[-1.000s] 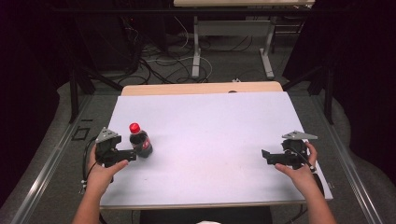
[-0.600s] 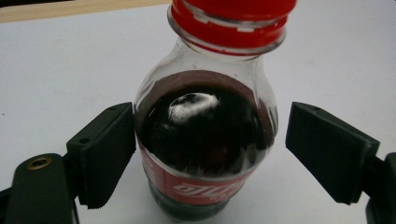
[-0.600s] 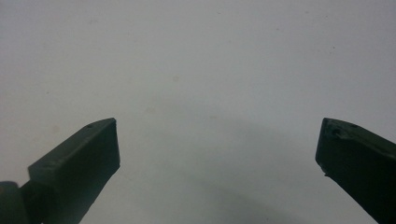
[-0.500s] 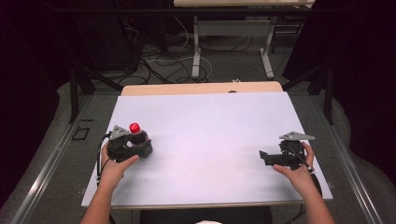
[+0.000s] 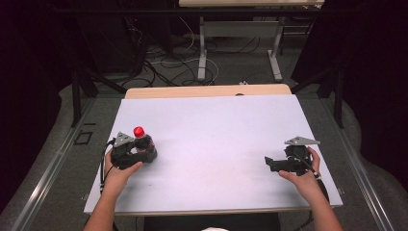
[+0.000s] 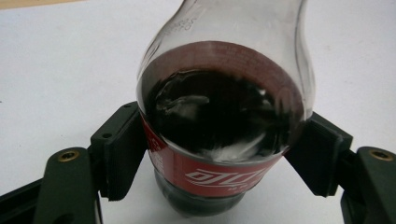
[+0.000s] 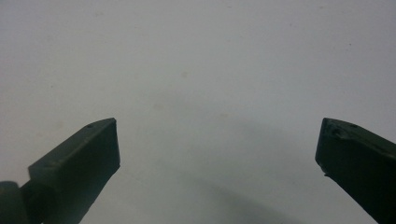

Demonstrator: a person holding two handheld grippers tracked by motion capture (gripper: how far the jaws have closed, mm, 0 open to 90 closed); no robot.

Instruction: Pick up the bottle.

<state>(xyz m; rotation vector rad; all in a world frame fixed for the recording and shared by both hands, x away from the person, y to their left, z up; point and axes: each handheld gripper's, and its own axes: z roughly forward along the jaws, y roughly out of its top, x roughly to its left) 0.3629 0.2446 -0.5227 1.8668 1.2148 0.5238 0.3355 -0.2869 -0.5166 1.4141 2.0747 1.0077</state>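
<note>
Near the desk's (image 5: 216, 120) left edge the bottle (image 5: 143, 144) stands upright, squarely between the jaws of the left gripper (image 5: 144, 155), which have just been closing and now pinch its label, while the right gripper (image 5: 269, 164), spread, rests well apart near the right edge.

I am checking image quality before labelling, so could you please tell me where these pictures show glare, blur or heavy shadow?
High view: the white table is evenly lit, its surroundings nearly black. Left gripper view: the cola bottle looms close and bulges, with bright glints on the dark drink; its label is readable. Right gripper view: soft, greyish, with a dim shadow on the table between the right tool jaws.
</note>
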